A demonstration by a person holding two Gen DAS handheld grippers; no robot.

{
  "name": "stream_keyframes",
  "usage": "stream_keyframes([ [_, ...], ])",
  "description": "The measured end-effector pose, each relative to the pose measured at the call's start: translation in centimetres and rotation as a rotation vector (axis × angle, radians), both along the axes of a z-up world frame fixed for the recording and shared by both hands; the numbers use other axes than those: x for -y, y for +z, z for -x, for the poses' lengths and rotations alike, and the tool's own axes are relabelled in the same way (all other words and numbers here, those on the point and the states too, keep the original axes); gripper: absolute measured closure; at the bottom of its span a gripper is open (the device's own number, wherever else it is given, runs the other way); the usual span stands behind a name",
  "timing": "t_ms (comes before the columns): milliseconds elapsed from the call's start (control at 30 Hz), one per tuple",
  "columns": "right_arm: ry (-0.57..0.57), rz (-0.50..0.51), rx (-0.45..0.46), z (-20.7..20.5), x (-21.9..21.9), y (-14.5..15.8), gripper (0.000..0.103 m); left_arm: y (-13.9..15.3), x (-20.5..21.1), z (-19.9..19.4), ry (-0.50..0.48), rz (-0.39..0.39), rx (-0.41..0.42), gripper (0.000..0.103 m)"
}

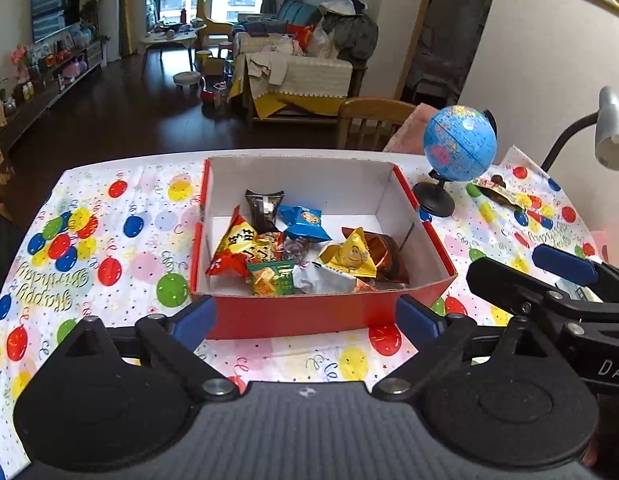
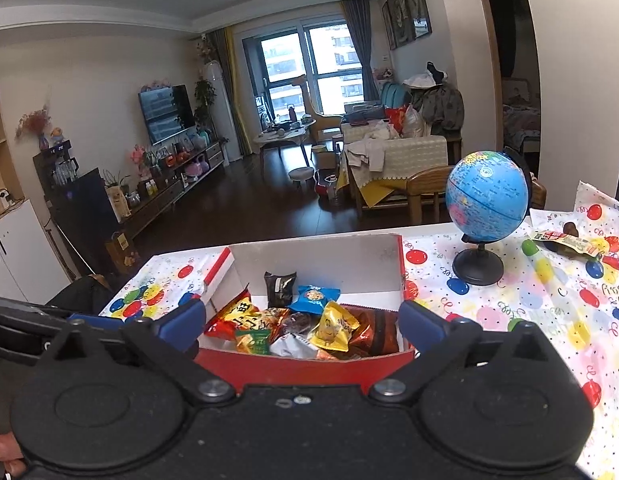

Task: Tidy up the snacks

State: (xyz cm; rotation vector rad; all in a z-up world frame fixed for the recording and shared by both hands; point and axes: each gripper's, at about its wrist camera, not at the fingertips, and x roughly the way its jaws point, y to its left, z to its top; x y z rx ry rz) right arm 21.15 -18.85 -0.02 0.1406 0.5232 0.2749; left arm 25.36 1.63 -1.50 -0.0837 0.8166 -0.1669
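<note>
Both grippers wide open, nothing held: left gripper, right gripper. Snack box mid-table, already full. One stray snack packet at table's far right edge (beyond globe), long axis across table; right gripper nearer.

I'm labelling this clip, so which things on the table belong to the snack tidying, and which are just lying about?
Belong to the job:
- red box
- snack packets piled in it
- brown snack packet on the tablecloth beyond the globe
- left gripper and right gripper, jaws wide, nothing between them

Just lying about:
- globe
- desk lamp
- balloon tablecloth
</note>
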Motion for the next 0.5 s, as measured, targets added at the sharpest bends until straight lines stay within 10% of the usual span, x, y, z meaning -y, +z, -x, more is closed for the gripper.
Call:
stream_keyframes([
  [500,-0.022,-0.018,-0.003,4.2,-2.0,1.5,0.0,2.2,-2.0,4.9,0.031,-0.021,0.028,0.004],
])
